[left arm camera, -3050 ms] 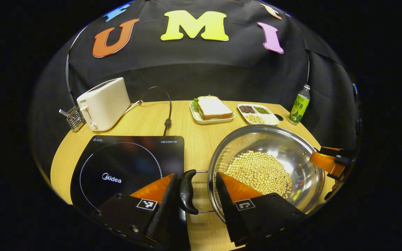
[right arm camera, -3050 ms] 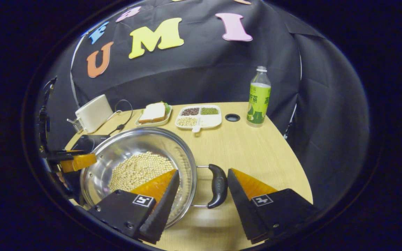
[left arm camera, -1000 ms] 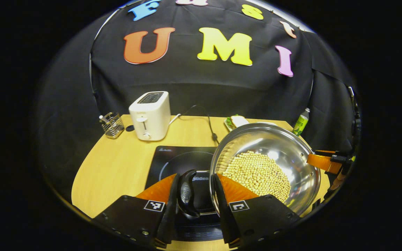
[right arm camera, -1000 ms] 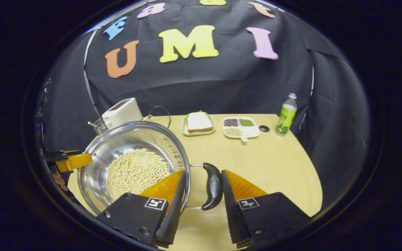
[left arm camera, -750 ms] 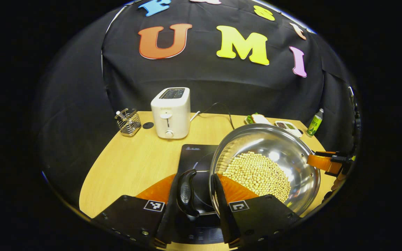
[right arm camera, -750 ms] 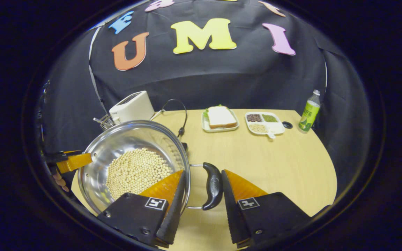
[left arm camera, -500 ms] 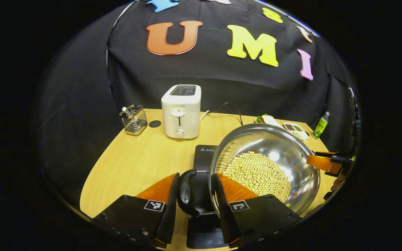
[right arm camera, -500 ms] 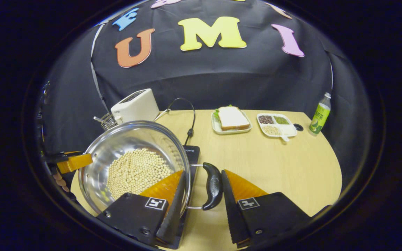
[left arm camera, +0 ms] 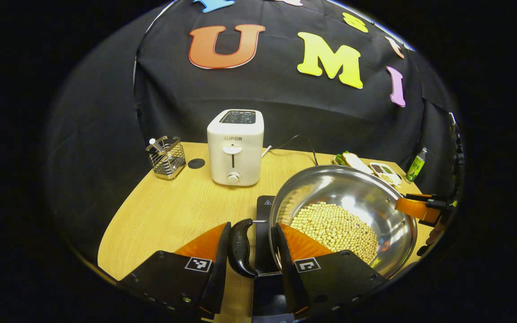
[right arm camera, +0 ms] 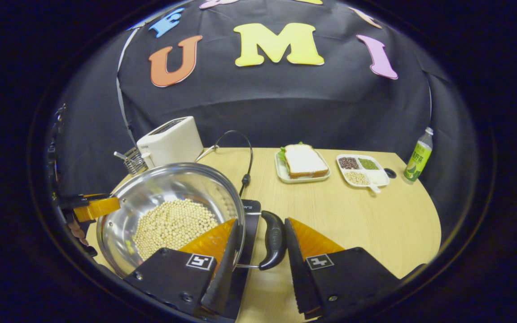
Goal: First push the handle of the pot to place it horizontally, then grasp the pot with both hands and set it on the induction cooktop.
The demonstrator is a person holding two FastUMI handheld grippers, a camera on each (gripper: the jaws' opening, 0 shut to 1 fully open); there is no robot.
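A steel pot (left arm camera: 343, 211) holding pale beans hangs between my two grippers, over the black induction cooktop (left arm camera: 264, 215). My left gripper (left arm camera: 252, 231) is shut on the pot's black left handle (left arm camera: 239, 247). In the right gripper view, my right gripper (right arm camera: 262, 226) is shut on the black right handle (right arm camera: 273, 246), and the pot (right arm camera: 168, 193) covers most of the cooktop (right arm camera: 250, 211). Each gripper also appears at the pot's far side in the other's view: the right gripper (left arm camera: 415, 207) and the left gripper (right arm camera: 92, 207). Whether the pot's base touches the cooktop is hidden.
A white toaster (left arm camera: 236, 146) and a wire basket (left arm camera: 166, 157) stand at the back of the wooden table (left arm camera: 173, 211). A sandwich plate (right arm camera: 303, 167), a divided dish of grains (right arm camera: 362, 169) and a green bottle (right arm camera: 418, 154) sit back right. The cooktop's cable (right arm camera: 245, 170) loops behind.
Both grippers closed on the handles, lifted the pot and carried it left from the bare table over the cooktop. In the last half second it sank slightly.
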